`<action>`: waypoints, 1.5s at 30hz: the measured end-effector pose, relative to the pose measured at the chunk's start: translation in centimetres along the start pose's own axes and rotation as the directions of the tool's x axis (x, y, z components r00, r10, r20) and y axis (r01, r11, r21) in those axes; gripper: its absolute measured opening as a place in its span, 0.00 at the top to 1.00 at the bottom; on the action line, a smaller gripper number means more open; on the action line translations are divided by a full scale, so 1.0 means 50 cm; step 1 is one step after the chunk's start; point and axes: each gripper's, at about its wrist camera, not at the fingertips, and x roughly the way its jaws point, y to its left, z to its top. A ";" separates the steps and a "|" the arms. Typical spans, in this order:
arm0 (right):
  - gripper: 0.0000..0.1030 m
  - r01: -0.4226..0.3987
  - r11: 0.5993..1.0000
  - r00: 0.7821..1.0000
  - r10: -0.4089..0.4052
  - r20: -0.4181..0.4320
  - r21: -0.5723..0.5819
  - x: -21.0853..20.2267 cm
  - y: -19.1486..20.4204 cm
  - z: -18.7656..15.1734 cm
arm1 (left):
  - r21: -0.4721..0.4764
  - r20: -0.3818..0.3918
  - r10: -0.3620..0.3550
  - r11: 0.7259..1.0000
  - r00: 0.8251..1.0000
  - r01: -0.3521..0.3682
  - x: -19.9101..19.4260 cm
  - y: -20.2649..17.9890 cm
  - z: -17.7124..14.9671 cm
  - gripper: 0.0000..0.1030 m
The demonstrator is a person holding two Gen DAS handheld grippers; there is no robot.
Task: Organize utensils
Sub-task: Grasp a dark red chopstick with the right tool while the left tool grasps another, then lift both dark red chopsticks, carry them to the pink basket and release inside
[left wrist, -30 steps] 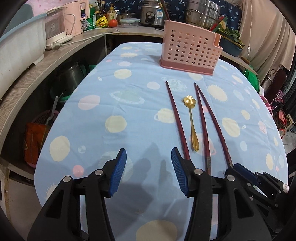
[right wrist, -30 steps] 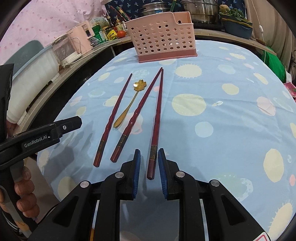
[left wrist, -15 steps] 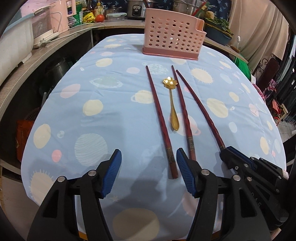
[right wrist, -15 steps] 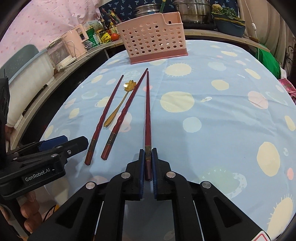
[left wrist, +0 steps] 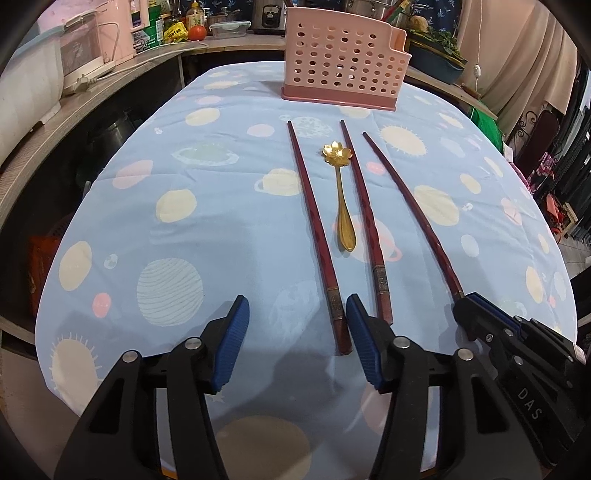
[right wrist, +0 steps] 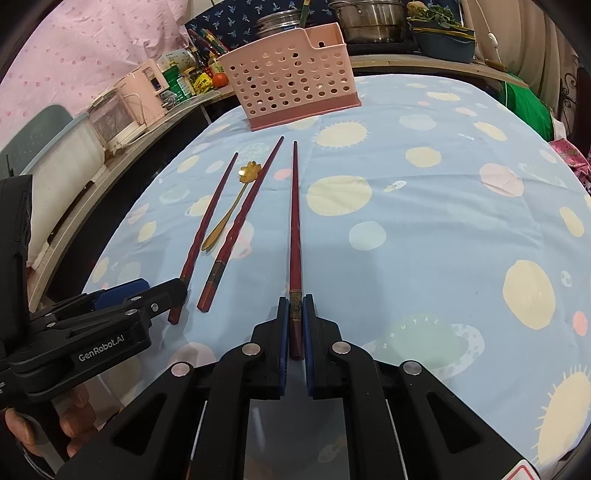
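Three dark red chopsticks and a gold flower-bowl spoon (left wrist: 341, 199) lie on the blue planet-print tablecloth (left wrist: 184, 177). My right gripper (right wrist: 295, 325) is shut on the thick end of the rightmost chopstick (right wrist: 294, 221), which also shows in the left wrist view (left wrist: 410, 210). My left gripper (left wrist: 295, 332) is open, with the near end of the leftmost chopstick (left wrist: 314, 225) just inside its right finger. The middle chopstick (left wrist: 364, 206) lies right of the spoon. A pink perforated utensil basket (left wrist: 341, 59) stands at the table's far end and also shows in the right wrist view (right wrist: 295, 88).
A wooden counter (left wrist: 92, 85) with appliances, bottles and a tomato runs along the left and back. Pots (right wrist: 369, 16) stand behind the basket. The table drops off at left and right edges.
My right gripper has closed onto the rightmost chopstick's thick end. My left gripper has shifted forward and right, so the leftmost chopstick's end now sits between its fingers.
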 end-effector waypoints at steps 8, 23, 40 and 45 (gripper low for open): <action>0.93 0.001 1.000 1.000 -0.001 0.002 -0.002 0.000 0.000 -0.001 | 0.002 0.003 0.010 1.000 1.000 -0.010 -0.001 0.001 -0.001 0.82; 0.93 0.002 1.000 1.000 -0.002 0.003 -0.001 -0.001 0.001 -0.002 | 0.012 0.003 0.016 1.000 1.000 -0.016 -0.003 0.003 -0.003 0.93; 0.93 -0.003 1.000 1.000 0.002 0.021 0.019 -0.020 -0.005 0.008 | -0.013 0.006 -0.016 1.000 1.000 0.016 -0.030 0.014 0.005 0.93; 0.93 -0.011 1.000 0.998 0.009 0.068 0.027 -0.060 -0.003 0.032 | -0.024 0.040 -0.033 0.999 0.999 0.034 -0.071 0.019 0.021 0.93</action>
